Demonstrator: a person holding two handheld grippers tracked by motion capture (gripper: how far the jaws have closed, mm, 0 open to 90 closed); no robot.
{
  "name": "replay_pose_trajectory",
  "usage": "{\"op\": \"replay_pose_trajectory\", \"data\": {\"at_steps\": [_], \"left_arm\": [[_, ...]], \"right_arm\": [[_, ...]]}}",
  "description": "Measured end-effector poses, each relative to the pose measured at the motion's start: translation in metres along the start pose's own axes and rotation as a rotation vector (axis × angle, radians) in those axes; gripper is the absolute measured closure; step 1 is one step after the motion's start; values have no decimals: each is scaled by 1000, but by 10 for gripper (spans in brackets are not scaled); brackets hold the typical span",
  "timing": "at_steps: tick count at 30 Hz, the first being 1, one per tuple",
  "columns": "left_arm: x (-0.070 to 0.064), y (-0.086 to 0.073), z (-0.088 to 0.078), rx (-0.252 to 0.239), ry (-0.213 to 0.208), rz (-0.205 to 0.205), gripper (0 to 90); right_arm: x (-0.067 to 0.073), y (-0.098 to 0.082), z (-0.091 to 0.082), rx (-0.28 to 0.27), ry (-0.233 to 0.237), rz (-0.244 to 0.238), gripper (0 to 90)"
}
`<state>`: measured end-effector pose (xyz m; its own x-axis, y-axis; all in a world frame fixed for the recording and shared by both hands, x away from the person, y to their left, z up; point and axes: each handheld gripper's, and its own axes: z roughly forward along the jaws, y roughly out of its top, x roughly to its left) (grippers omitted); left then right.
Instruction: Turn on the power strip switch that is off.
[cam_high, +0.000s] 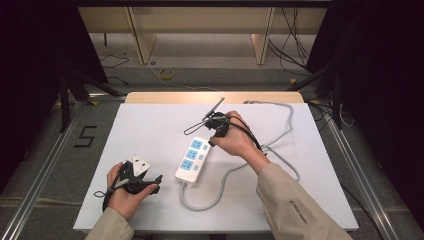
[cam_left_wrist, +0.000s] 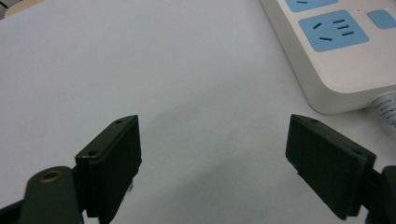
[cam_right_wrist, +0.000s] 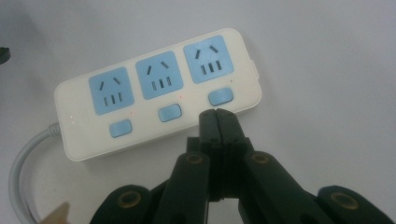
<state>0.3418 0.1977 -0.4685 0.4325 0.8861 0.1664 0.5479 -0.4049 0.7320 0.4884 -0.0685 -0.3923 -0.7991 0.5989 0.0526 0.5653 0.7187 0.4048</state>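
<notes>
A white power strip (cam_high: 192, 159) with three blue sockets and three blue switches lies mid-table. In the right gripper view the power strip (cam_right_wrist: 159, 93) lies across the frame. My right gripper (cam_right_wrist: 218, 114) is shut with nothing in it. Its tips sit at the strip's edge, just below the end switch (cam_right_wrist: 220, 96); I cannot tell whether they touch. From above, the right gripper (cam_high: 213, 142) is at the strip's far end. My left gripper (cam_left_wrist: 215, 149) stands open and empty over bare table. A corner of the strip (cam_left_wrist: 345, 56) lies to its upper right. The left gripper (cam_high: 156, 181) rests left of the strip.
The strip's grey cable (cam_high: 280, 150) loops over the right half of the white table (cam_high: 150, 125) and runs off the far edge. Beyond the table stand wooden furniture (cam_high: 145, 35) and floor cables. A "5" mark (cam_high: 86, 136) is on the floor at left.
</notes>
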Motion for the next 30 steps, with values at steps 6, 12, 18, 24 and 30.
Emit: {"op": "replay_pose_trajectory", "data": {"at_steps": [6,12,18,24,30], "left_arm": [[0,0,0,-1,0,-4,179],[0,0,0,-1,-1,-1,179],[0,0,0,-1,-2,-1,179],[0,0,0,-4,-3,-2,179],[0,0,0,-4,-1,-3,179]], "right_arm": [[-1,3,3,2,6,4,900],[0,6,5,1,9,18,900],[0,9,7,1,8,19,900],[1,12,10,2,14,16,900],[1,13,13,9,15,18,900]]}}
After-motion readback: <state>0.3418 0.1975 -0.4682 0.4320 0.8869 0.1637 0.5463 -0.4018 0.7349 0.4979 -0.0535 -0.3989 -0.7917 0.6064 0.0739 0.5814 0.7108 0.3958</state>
